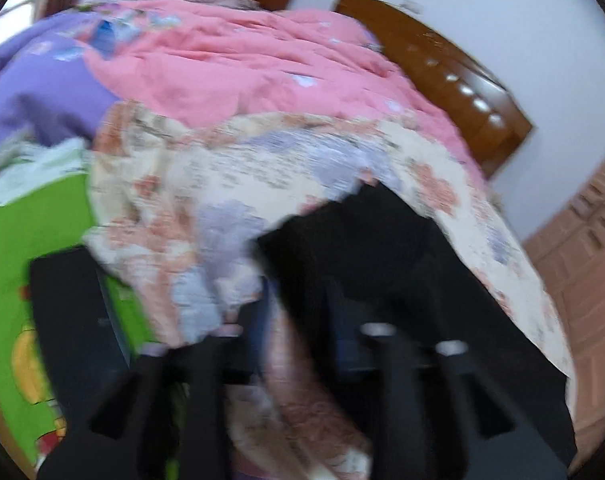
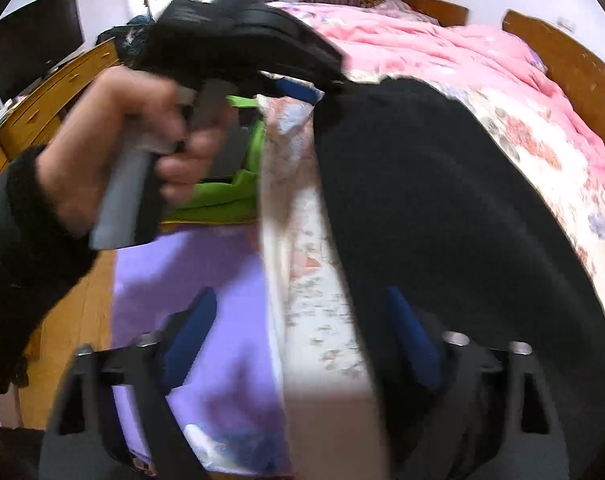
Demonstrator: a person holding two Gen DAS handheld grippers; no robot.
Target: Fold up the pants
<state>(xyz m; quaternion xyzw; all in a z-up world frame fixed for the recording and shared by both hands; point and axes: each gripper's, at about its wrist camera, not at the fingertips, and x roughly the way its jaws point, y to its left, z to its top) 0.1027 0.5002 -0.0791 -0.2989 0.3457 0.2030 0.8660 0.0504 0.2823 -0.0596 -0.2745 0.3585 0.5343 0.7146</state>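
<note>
Bedroom, floral bedspread [image 2: 542, 148] | right gripper [image 2: 302, 344]: jaws wide apart, straddling the edge of the black pants [image 2: 442, 200], pads not pressing | left gripper [image 1: 302, 320]: jaws parted over the pants, nothing clamped | pants lie on the bedspread, pink quilt [image 1: 242, 60] beyond.

Both handheld grippers were the same build: black frames with blue pads on the fingers and round silver pins on top. The right gripper [image 2: 302, 344] showed the blue pads clearest. The left gripper [image 2: 322, 84] had a pale grey pistol-style handle under a chunky black body. The person's left hand [image 2: 114, 140] came out of a black sleeve [image 2: 18, 248].
</note>
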